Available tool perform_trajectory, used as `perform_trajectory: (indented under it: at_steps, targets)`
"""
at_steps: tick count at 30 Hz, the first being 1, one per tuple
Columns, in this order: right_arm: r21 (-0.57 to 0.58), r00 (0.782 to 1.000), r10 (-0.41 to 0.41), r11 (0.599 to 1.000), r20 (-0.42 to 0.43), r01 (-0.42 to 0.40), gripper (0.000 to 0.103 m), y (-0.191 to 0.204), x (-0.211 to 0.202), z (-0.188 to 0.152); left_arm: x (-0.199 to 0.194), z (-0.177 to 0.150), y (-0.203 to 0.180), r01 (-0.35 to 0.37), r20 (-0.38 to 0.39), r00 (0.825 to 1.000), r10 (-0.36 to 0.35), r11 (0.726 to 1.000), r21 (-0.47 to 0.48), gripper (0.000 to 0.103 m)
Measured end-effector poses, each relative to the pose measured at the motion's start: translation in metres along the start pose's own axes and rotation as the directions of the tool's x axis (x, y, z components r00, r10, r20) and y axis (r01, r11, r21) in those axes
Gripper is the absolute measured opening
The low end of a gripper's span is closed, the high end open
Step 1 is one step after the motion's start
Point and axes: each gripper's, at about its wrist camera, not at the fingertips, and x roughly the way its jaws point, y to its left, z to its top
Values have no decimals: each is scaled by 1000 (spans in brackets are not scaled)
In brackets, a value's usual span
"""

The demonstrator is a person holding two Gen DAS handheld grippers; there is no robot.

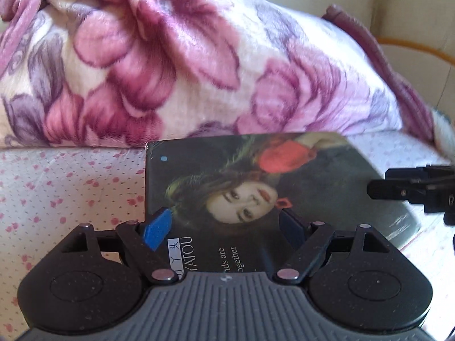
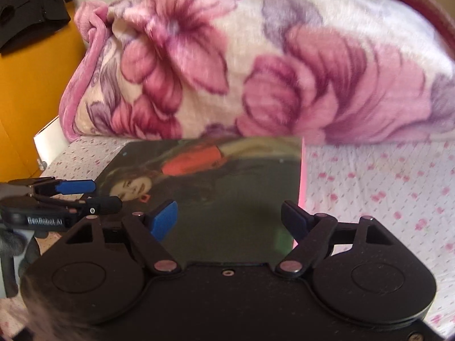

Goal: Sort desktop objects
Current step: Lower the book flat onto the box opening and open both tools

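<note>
A dark flat box [image 1: 256,187] printed with a woman in a red top lies on the pink-dotted sheet [image 1: 65,187]. It also shows in the right wrist view [image 2: 227,176]. My left gripper [image 1: 227,224] is open, its blue-padded fingers [image 1: 157,228] spread over the box's near end. My right gripper [image 2: 230,218] is open too, hovering over the box's near right part. Each gripper shows in the other's view: the right one at the right edge [image 1: 412,190], the left one at the left edge [image 2: 71,196], where its jaws stand apart.
A folded floral fleece blanket [image 1: 199,56] lies right behind the box and blocks the far side. An orange panel [image 2: 31,91] and dark clothing [image 2: 31,2] stand at the left. A pale wall [image 1: 415,2] rises at the back right.
</note>
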Motion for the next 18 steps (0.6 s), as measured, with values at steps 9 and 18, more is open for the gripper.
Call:
perform_trajectory:
  at_steps: [9, 18]
  targets:
    - [6, 998, -25, 1000, -56, 25, 82, 2, -11, 7, -9, -7, -6, 0, -14, 1000, -1, 1000, -25, 83]
    - [9, 994, -58, 998, -88, 59, 89, 34, -47, -6, -57, -29, -17, -22, -69, 998, 16, 995, -92, 84]
